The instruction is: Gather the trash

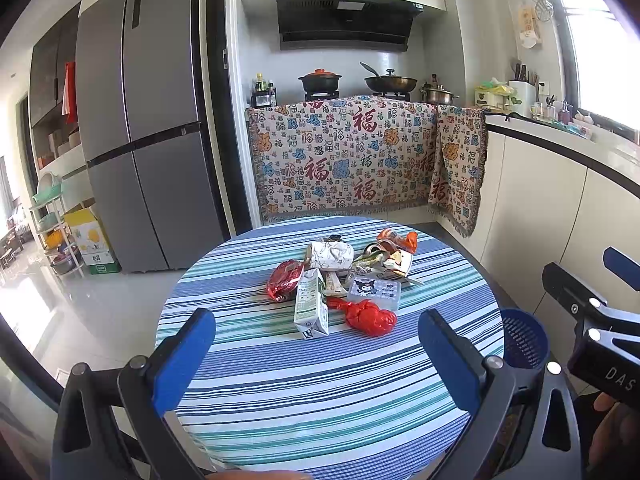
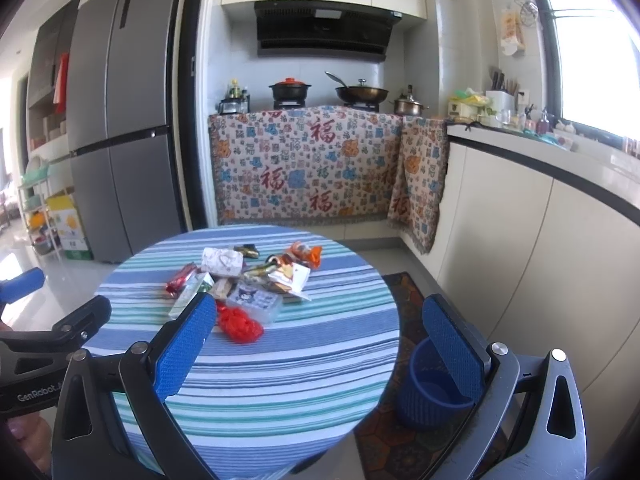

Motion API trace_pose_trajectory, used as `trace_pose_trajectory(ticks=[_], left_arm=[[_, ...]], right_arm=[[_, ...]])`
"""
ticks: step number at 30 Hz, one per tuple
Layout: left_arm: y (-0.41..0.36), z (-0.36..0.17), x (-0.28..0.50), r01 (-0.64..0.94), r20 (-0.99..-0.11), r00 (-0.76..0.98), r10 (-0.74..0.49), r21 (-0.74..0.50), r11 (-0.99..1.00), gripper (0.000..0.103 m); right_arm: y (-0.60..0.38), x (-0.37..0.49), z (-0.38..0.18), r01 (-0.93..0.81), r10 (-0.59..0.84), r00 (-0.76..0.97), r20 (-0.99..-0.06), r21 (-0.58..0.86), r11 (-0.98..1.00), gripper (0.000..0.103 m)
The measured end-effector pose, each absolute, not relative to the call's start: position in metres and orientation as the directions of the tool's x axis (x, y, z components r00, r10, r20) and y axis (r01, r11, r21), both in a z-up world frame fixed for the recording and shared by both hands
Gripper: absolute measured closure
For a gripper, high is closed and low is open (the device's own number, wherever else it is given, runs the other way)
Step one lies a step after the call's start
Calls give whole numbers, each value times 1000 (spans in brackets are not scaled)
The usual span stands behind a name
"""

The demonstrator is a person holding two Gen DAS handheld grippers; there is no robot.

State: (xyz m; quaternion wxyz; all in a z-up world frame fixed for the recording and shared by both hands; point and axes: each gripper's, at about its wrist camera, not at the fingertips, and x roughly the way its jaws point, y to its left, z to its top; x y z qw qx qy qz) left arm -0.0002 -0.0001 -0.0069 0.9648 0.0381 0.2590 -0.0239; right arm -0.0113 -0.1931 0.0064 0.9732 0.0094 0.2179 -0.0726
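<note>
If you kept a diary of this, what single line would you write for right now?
phase: before first pick | left gripper: open, empty | right gripper: open, empty | trash pile: on striped table | blue bin: on floor

Blue-striped tablecloth (image 1: pixel 320 392), blue bin (image 2: pixel 428 396)

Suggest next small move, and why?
Probably ease the right gripper forward onto the red wrapper: both grippers are open and empty, that wrapper is the nearest piece of the pile, and the blue bin stands right of the table.

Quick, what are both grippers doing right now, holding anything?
Left gripper: open, holding nothing, above the striped table.
Right gripper: open, holding nothing.
</note>
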Motion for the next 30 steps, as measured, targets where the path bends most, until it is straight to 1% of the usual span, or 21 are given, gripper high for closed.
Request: trace_pose_trajectory(ticks=[30], left_arm=[[4,-6,4,59,-502,865,-15,72,996,0]], right_arm=[[-187,-12,8,141,-134,899,-417,-15,990,0]])
